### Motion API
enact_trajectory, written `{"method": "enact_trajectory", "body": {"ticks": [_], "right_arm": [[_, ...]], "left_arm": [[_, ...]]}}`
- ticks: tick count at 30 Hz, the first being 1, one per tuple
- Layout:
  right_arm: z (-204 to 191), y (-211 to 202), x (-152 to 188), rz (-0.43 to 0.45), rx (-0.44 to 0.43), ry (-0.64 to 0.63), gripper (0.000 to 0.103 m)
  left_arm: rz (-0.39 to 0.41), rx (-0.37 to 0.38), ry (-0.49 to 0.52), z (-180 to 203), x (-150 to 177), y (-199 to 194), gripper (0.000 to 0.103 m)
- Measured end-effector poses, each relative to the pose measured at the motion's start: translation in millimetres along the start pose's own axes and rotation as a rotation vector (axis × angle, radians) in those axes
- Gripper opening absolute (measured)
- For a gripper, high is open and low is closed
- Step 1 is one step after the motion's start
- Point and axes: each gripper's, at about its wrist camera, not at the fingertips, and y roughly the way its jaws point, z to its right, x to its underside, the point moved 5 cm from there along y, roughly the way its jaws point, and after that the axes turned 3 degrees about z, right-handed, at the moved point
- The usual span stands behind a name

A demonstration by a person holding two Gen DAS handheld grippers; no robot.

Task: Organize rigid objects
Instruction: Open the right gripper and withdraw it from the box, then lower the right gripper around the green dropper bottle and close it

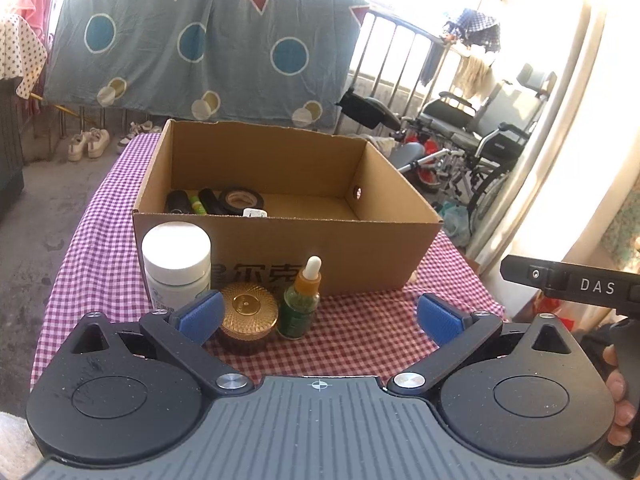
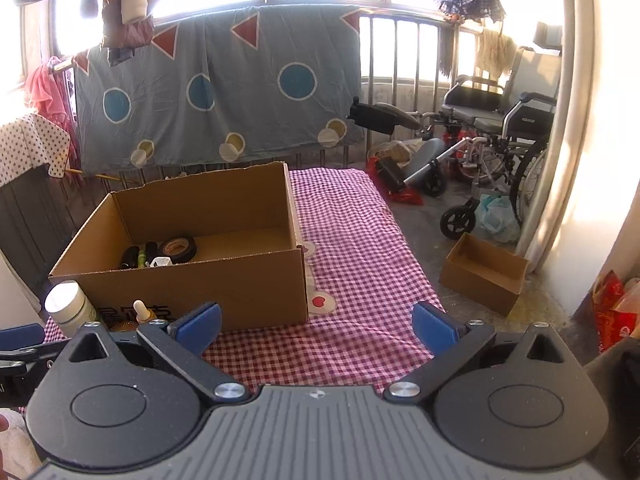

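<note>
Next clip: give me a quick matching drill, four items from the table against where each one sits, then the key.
Items:
1. black tape roll
2. white jar
3. amber-lidded jar
4. dropper bottle

Places:
A. outside the cardboard box, leftmost
B. inside the box
C. outside, middle of the three
D. outside, rightmost of the three

Pairs: 1-B, 2-A, 3-C, 4-D
</note>
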Motion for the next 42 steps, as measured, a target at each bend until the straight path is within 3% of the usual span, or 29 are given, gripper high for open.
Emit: {"method": "enact_trajectory", "body": {"ticks": [6,11,20,26,33,36,38,42], "right_arm": [[-10.9,-6.5,-1.7,-0.019,-0.062,-0.075,0.103],[-23.5,-11.0,0.7,-0.012,-0.156,-0.029,0.103],[-40.7,-7.7,-0.7,0.091,-0.311,0.069,0.103],[-46.5,15.4,6.2,0.07,-0.407,0.177,0.103],[-52.2,32.2,9.8,0.063,-0.452,0.171,0.102],[-64.6,42.7,8.7,0.038,-0.474,0.12,0.094],[-74.6,50.7,9.1,0.016,-0.49,0.086,0.08],[-92.9,66.4,10.8,-0.019,-0.52,0.026,0.068]], "left_arm": [[0.075,0.052,0.032,9.4,11.7,-0.8,0.103],[0.041,0.077,0.023,11.1,19.8,2.0,0.103],[0.034,0.031,0.092,-1.8,23.8,0.5,0.103],[0.085,-0.029,0.17,-8.9,22.5,-0.4,0.103],[0.125,-0.068,0.288,-5.8,17.7,9.8,0.103],[0.135,-0.071,0.32,-4.5,15.5,17.5,0.1],[0.126,-0.073,0.337,-2.6,16.0,25.3,0.097],[0.094,-0.084,0.37,2.3,22.1,41.9,0.08]]}}
